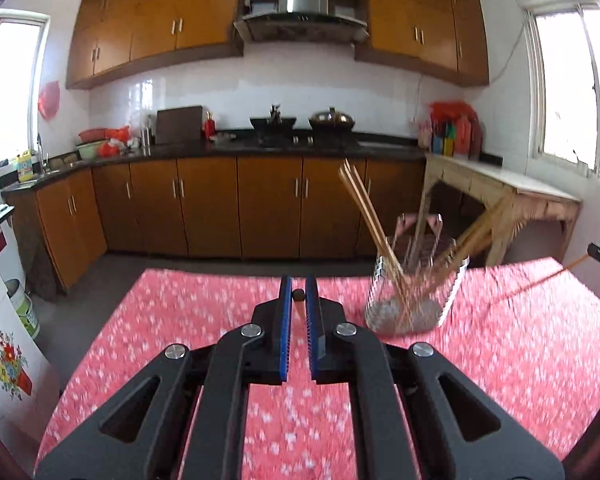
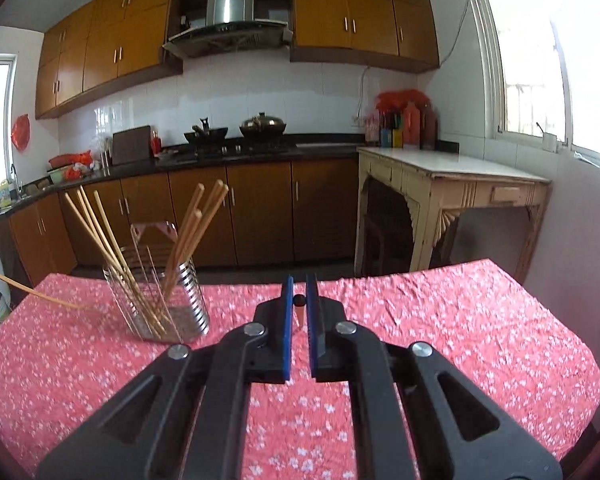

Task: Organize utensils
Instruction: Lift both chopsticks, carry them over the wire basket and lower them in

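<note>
Holding one thin bamboo chopstick [image 2: 36, 292] each, the left gripper [image 1: 299, 294] and right gripper [image 2: 299, 300] have jaws nearly closed on the sticks' ends. Between them on the red floral tablecloth [image 2: 420, 320] stands the slotted steel utensil holder [image 2: 188, 300], apparently their destination, already containing several chopsticks leaning apart.

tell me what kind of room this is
A home kitchen, most likely. A range hood hangs over a gas stove that carries a lidded wok. Wooden cabinets run under a dark counter, and a chopstick holder stands on a table with a red floral tablecloth.
</note>
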